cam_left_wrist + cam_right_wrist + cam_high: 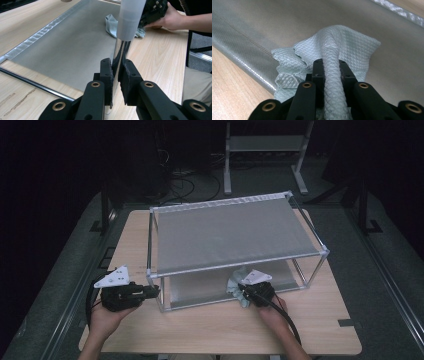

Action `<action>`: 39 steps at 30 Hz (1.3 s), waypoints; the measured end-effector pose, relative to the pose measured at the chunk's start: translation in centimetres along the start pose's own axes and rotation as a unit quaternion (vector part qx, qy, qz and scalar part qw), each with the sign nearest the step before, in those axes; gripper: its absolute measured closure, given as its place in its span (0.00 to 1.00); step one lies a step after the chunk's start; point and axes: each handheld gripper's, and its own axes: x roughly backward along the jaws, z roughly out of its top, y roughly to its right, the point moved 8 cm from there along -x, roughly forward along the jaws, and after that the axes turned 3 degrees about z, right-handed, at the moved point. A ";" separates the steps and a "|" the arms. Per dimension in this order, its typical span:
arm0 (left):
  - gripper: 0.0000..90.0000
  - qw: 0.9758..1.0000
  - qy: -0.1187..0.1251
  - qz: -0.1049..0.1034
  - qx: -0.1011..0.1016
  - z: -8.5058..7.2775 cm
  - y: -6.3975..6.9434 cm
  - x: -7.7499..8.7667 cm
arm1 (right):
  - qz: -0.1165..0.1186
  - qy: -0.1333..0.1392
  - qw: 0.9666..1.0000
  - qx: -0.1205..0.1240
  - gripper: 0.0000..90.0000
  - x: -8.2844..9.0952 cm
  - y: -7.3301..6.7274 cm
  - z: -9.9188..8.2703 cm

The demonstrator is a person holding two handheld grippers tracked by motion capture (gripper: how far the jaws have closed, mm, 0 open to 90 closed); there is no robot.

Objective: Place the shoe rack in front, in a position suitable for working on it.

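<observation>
Our right gripper (329, 72), low in the middle of the right gripper view, has its jaws pinched tight on a bunched fold of the pale cloth (332, 47), which fans out above the jaws over the grey lower sheet (274, 22) of the rack. In the high view that same cloth (236, 285) sits at the lower middle of the frame, just under the front rail of the rack (235, 265) and against our right gripper (250, 292).

Our left gripper (117, 68), at the bottom centre of its own view, is clamped on the shiny corner post (121, 50) of the rack; in the high view it sits at the lower left (150, 291), steadying the frame on the wooden table (215, 330).

We judge the step in hand to be wiping the lower sheet. To do it well we should keep the post held firm so the light frame does not slide, keep the cloth low and flat against the sheet, and sweep in long strokes without snagging the front rail.

We count 2 grippers, 1 cloth, 1 rack with 2 grey sheets, and 1 table.
</observation>
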 end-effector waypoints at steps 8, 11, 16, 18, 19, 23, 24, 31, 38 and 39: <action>0.89 1.000 0.002 -0.001 0.003 0.0 0.0 -0.1 | -0.035 -0.008 0.998 -0.044 0.87 1.0 2.8 -1.3; 0.89 1.000 0.001 -0.001 0.003 0.0 0.0 0.0 | -0.012 0.002 1.000 -0.023 0.87 0.1 0.9 -0.4; 0.89 1.000 0.002 -0.001 0.003 0.0 0.0 -0.1 | -0.018 -0.002 0.999 -0.030 0.87 -0.1 1.1 -0.2; 0.89 1.000 0.002 -0.002 0.002 0.0 0.0 -0.1 | -0.013 0.001 0.999 -0.036 0.87 -0.5 0.4 0.3; 0.89 1.000 0.003 -0.003 0.003 0.0 0.0 -0.1 | -0.004 0.005 1.000 -0.030 0.87 -0.8 -0.3 0.7; 0.89 1.000 0.004 -0.002 0.005 0.0 0.0 -0.1 | 0.019 0.008 1.000 0.004 0.87 -2.2 -3.3 2.4; 0.89 1.000 0.004 -0.002 0.005 0.0 0.0 0.0 | 0.019 0.006 1.000 0.005 0.87 -2.2 -3.3 2.4; 0.89 1.000 0.004 -0.004 0.005 0.0 0.1 -0.1 | -0.057 -0.013 0.997 -0.053 0.87 0.6 2.8 -1.1; 0.89 1.000 0.003 -0.005 0.004 0.1 0.3 -0.3 | -0.036 -0.001 0.999 -0.039 0.88 -0.2 0.9 0.0; 0.89 1.000 0.003 -0.006 0.004 0.1 0.3 -0.3 | -0.035 -0.002 0.999 -0.016 0.88 -0.6 0.4 0.4</action>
